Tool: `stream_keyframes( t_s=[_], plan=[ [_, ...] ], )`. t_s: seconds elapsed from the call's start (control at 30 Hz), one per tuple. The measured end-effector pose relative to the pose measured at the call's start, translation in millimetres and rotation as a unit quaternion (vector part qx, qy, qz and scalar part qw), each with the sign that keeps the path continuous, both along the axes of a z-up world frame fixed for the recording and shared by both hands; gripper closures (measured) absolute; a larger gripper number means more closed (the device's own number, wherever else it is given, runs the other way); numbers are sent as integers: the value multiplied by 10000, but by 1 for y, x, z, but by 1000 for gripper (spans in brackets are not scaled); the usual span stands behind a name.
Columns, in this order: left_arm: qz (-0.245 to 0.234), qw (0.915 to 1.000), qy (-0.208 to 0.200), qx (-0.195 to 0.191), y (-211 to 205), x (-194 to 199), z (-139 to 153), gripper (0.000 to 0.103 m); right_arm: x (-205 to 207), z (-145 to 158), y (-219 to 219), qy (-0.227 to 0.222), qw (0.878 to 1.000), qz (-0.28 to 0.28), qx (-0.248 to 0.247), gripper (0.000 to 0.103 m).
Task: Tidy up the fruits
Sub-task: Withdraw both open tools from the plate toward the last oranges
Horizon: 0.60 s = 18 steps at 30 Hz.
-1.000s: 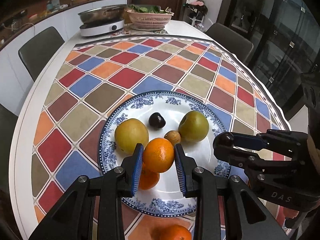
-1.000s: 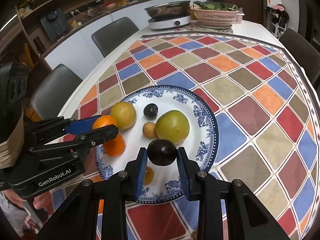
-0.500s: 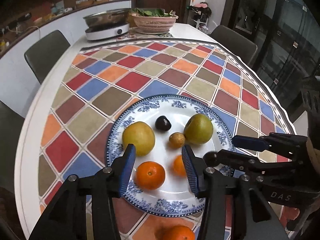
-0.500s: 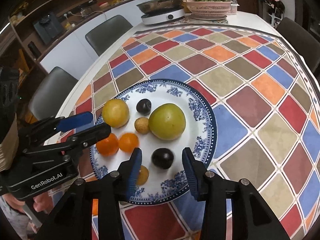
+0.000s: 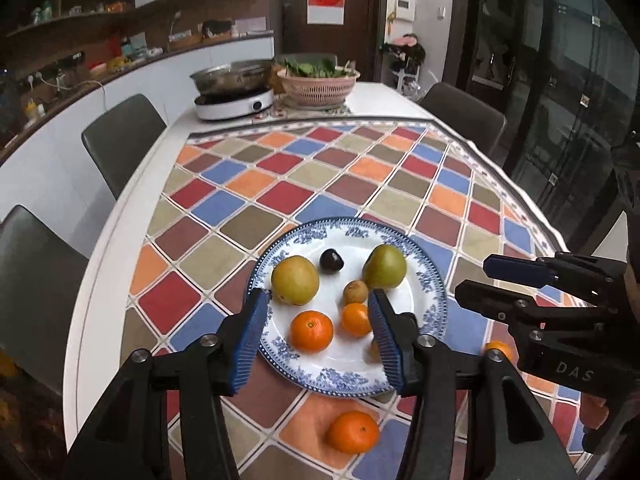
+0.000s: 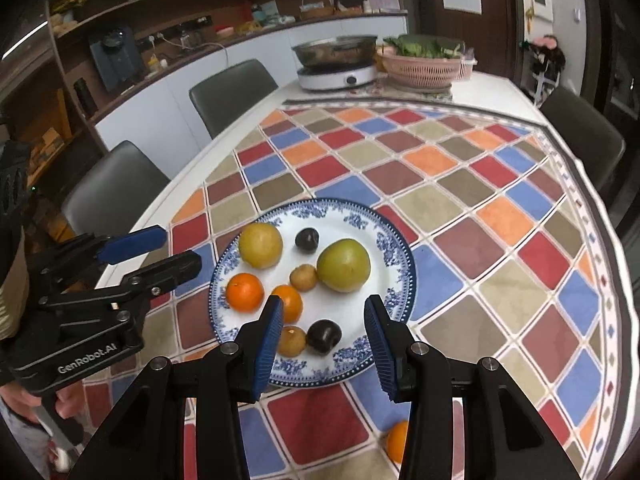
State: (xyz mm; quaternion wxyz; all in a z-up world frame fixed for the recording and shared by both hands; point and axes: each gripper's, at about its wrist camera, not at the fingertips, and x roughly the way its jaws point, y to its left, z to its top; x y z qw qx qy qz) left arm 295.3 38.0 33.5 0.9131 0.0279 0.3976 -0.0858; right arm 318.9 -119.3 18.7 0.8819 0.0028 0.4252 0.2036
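Left gripper (image 5: 316, 332), jaws opening and empty, hangs over the blue-patterned white plate (image 5: 434, 292). Right gripper (image 6: 324, 332) stands parted, also empty. A loose round orange mandarin (image 5: 353, 431) lies on the chequered cloth just short of the plate, nearest the left gripper.

plate (image 6: 394, 248) crowded with fruit; checkered cloth (image 6: 500, 216) beyond it bare.
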Motion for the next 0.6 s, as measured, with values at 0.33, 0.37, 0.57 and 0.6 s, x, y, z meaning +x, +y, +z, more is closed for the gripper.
stream_keyframes(
  t_s=[0.33, 0.37, 0.57, 0.6],
  plan=[
    [84, 9981, -574, 197, -3, -50, 29, 33, -43, 31, -10, -436, 9989, -160, 61, 50],
    [109, 9975, -648, 253, -3, -58, 30, 32, -47, 31, -12, -468, 9987, -198, 34, 50],
    [161, 9966, -760, 290, -3, -85, 31, 25, -73, 35, -19, -652, 9973, -347, -25, 50],
    [212, 9962, -808, 241, -2, -91, 33, 24, -77, 37, -19, -686, 9970, -348, -32, 50]
  ],
)
